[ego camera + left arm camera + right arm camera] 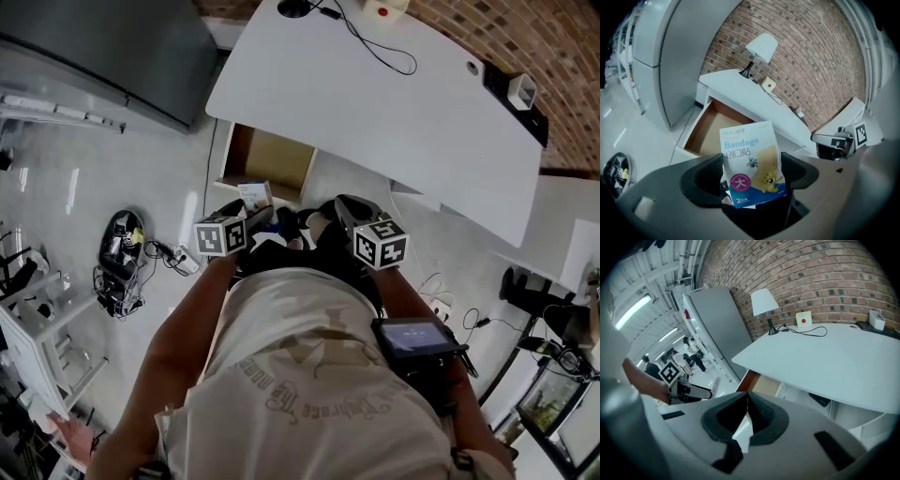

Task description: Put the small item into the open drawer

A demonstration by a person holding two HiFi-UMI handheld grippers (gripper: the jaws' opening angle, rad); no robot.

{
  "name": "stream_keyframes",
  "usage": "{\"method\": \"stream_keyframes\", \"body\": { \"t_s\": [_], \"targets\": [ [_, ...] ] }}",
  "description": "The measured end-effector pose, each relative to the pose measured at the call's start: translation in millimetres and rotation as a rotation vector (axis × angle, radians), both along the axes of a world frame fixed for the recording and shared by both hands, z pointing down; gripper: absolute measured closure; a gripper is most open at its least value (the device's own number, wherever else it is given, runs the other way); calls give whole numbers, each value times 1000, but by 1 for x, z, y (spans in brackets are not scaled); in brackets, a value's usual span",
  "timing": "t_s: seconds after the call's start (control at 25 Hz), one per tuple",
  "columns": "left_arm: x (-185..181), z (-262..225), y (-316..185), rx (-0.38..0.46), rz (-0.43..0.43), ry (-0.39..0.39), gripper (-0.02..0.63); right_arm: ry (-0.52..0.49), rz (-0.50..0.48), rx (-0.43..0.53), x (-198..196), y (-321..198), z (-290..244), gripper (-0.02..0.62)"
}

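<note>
A flat blue-and-white bandage packet [751, 161] is pinched by the left gripper [752, 164] near the open brown wooden drawer [715, 129], and the right gripper [746, 397] is seen pressed closed, empty.

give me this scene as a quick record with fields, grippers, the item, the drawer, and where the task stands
left gripper: jaws shut on the bandage packet
right gripper: jaws together, nothing between them
bandage packet: blue and white, sticks up out of the jaws, printed face toward the left gripper view
drawer: pulled open under the desk, brown inside, bare where it shows
desk: white top, lamp at its far end by the brick wall
task state: packet in the jaws, not yet in the drawer
</note>
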State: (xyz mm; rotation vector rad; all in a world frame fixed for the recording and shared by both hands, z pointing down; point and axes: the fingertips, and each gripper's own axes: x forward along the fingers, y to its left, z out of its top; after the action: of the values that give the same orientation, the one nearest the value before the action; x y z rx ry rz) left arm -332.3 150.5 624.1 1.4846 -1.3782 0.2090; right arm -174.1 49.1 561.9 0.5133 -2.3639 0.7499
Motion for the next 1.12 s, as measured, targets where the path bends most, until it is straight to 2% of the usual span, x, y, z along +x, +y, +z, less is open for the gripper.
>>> {"method": "stream_keyframes", "body": {
  "t_s": [0.36,0.6,0.88,1.12],
  "targets": [
    [14,18,-23,-39,149,-94,215,-28,51,-56,9,-1,20,589],
    [20,36,-24,-64,281,-187,215,-38,58,-91,5,5,38,589],
    [9,52,-31,-90,325,-247,215,-45,65,-126,6,6,54,589],
    [2,64,-44,-91,432,-355,215,-40,66,-153,8,8,69,589]
  ]
}}
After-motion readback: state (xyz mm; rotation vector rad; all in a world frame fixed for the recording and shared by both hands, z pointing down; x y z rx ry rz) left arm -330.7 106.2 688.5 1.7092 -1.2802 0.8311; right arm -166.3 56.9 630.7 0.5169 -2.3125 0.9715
